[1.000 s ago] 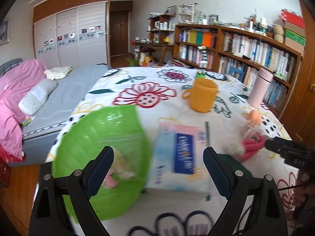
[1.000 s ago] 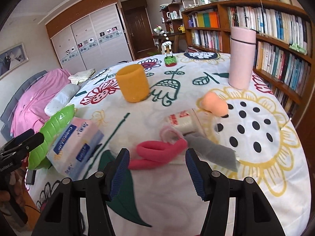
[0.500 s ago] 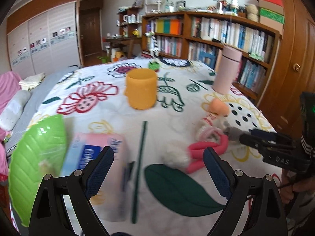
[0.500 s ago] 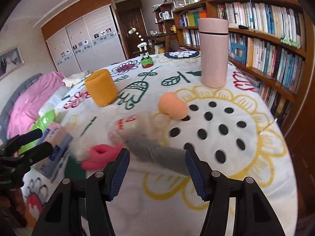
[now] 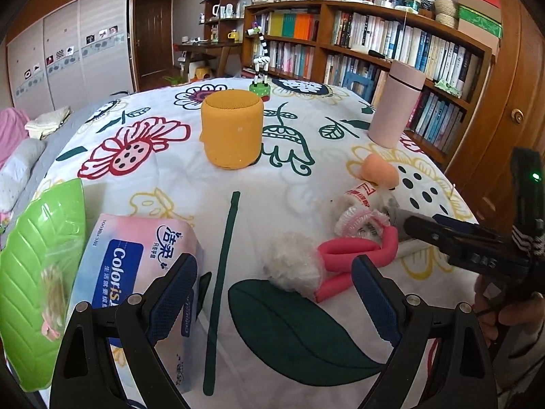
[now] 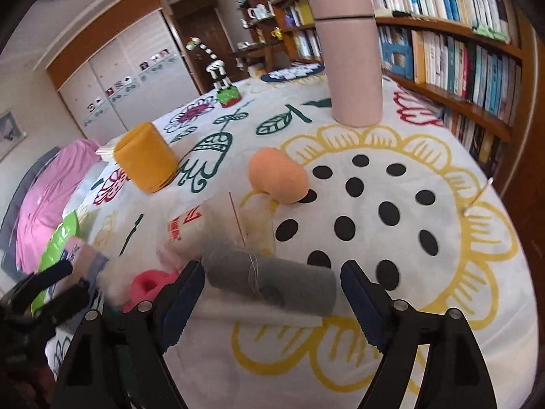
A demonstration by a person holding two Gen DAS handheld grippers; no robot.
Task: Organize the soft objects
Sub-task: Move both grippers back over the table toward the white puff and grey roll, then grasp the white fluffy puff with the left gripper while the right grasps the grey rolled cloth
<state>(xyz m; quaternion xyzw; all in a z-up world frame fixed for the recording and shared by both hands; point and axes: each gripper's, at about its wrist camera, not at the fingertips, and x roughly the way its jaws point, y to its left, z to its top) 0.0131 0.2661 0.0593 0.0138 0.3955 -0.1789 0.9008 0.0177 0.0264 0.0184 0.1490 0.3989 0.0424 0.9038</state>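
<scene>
The worktop [image 5: 163, 177] carries a flower-printed cloth, and the soft objects lie in a loose cluster toward its right side.

Largest of the soft goods is the tissue pack [image 5: 136, 283], just beside the green leaf-shaped tray [image 5: 37, 255] at the left edge; in its plastic wrap it probably yields under pressure and may slip, so a hold across its short width would suit.

The grey felt roll [image 6: 272, 281] lies directly between the blades of the right tongs [image 6: 272, 298], which stand open and empty around it. It appears light and compressible, with a loose thread showing; a squeeze at mid-length should hold it without unrolling.

The pink foam tube [image 5: 357, 255] is bent into a loop, touching the white fluffy ball [image 5: 294, 266]. Judged springy and light; a grip on one straight leg is advisable, since the bend may spring away.

The fluffy ball sits ahead of the left tongs [image 5: 274, 289], which are likewise open and hold nothing. It will likely flatten to almost nothing, so the blades must close well in.

The peach sponge [image 6: 277, 180] rests near the pink tumbler [image 6: 351, 47], apart from it, and just behind a clear packet with red print [image 6: 190, 228]. Soft and rounded; a hold across its middle is advised.

The orange cup [image 5: 232, 129] stands upright, well apart from the cluster.
</scene>
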